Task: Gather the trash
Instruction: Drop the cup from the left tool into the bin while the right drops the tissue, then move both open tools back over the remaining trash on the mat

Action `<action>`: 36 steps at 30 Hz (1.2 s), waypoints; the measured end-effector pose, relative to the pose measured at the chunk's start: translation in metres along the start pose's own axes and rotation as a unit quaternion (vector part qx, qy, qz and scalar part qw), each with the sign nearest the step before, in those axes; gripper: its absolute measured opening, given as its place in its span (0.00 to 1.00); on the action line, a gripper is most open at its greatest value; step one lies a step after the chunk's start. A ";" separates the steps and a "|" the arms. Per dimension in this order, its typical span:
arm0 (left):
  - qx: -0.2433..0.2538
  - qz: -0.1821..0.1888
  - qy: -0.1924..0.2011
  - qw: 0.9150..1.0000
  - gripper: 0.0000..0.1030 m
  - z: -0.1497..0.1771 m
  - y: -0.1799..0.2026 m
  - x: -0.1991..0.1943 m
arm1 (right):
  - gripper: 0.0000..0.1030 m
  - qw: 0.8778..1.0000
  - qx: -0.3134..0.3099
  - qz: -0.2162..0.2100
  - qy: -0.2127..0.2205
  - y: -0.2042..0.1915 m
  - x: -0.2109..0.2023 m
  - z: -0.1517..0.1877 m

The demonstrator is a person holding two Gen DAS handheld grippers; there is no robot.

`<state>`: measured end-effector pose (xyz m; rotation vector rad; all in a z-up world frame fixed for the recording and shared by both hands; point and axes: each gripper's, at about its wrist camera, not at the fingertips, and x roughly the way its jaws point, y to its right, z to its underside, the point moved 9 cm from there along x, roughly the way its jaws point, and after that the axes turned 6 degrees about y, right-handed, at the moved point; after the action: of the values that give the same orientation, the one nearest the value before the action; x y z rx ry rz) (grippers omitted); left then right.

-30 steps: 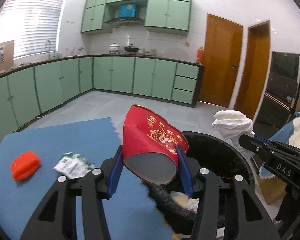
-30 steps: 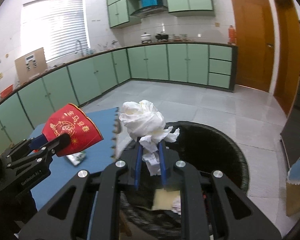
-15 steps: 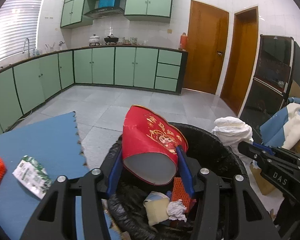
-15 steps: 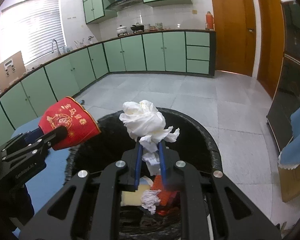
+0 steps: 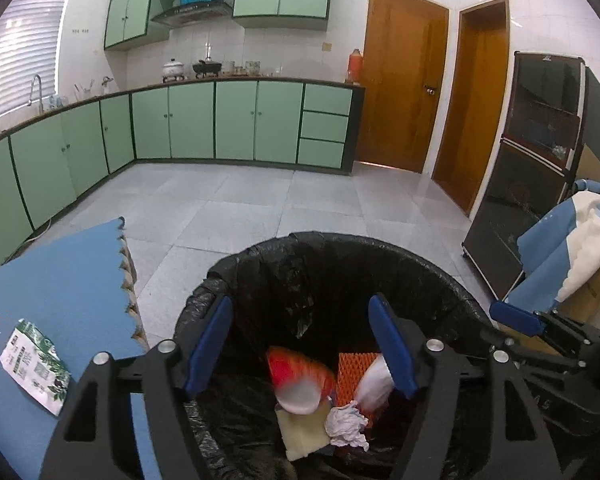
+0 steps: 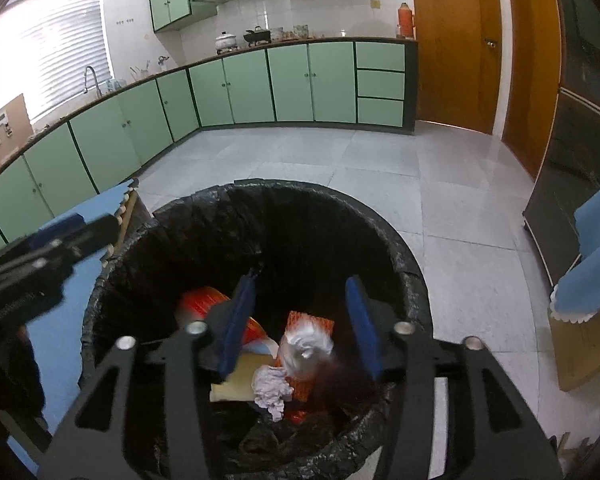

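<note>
Left wrist view: we hold the left gripper (image 5: 300, 344) with jaws spread wide and empty over the black-lined trash bin (image 5: 340, 248). Inside it, a blurred red paper cup (image 5: 300, 376) sits at 6 o'clock, a white tissue wad (image 5: 374, 384) blurred toward 5 o'clock. On the blue mat (image 5: 60, 276) at 8 o'clock lies a green-and-white wrapper (image 5: 34, 366). Right wrist view: our right gripper (image 6: 300, 320) is likewise spread and empty above the bin, cup (image 6: 204, 304) and tissue (image 6: 306, 346) below.
</note>
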<state>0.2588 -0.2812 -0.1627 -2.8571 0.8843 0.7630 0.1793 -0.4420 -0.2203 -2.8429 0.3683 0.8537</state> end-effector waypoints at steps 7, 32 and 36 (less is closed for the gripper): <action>-0.022 -0.023 0.020 0.999 0.71 -0.011 -0.031 -0.031 | 0.90 1.000 -0.013 0.005 0.024 -0.018 -0.024 -0.003; -0.100 -0.240 0.039 0.965 0.76 0.045 -0.270 -0.198 | 0.92 0.978 -0.093 -0.180 0.043 -0.279 -0.049 -0.023; -0.105 -0.263 0.033 0.959 0.76 0.056 -0.296 -0.204 | 0.92 0.973 -0.105 -0.201 0.031 -0.313 -0.034 -0.016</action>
<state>0.2497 0.0819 -0.1424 -3.0883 0.0200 0.7260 0.2468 -0.1390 -0.1654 -2.9781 -0.3052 0.7568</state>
